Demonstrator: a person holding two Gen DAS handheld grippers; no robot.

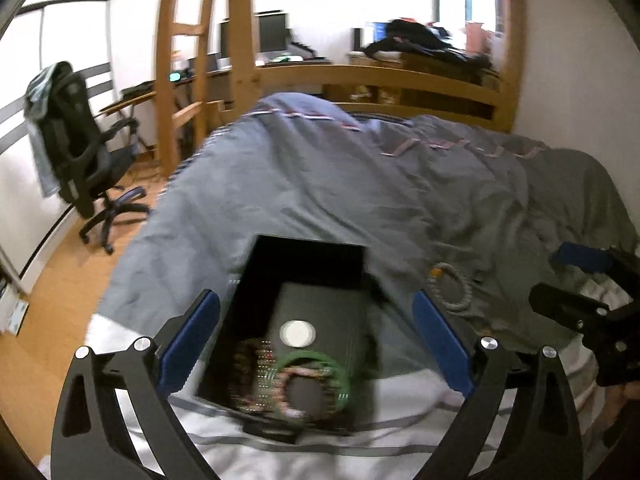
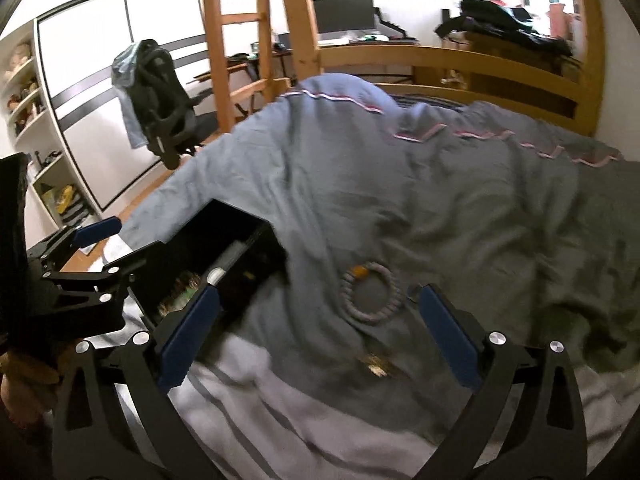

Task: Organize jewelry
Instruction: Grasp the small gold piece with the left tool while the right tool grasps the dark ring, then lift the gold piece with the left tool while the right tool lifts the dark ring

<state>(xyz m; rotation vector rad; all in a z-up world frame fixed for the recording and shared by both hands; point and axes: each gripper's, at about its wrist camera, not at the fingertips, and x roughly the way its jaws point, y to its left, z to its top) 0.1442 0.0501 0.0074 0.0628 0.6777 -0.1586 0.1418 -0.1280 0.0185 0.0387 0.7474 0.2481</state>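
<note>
An open black jewelry box (image 1: 304,264) lies on the bed, holding a green bangle (image 1: 316,384), beaded bracelets (image 1: 256,376) and a round white piece (image 1: 298,333). My left gripper (image 1: 316,336) is open and empty, hovering over the box. A grey beaded bracelet (image 2: 370,298) with an amber bead lies on the grey duvet; it also shows in the left wrist view (image 1: 454,286). A small gold piece (image 2: 376,364) lies nearer me. My right gripper (image 2: 318,330) is open and empty, just short of the bracelet. The box (image 2: 224,248) sits to its left.
A grey duvet (image 2: 440,184) covers the bed over a white striped sheet (image 2: 320,412). The wooden bed frame (image 2: 460,64) and ladder (image 2: 248,40) stand behind. An office chair (image 1: 76,148) and desk with monitors are on the left.
</note>
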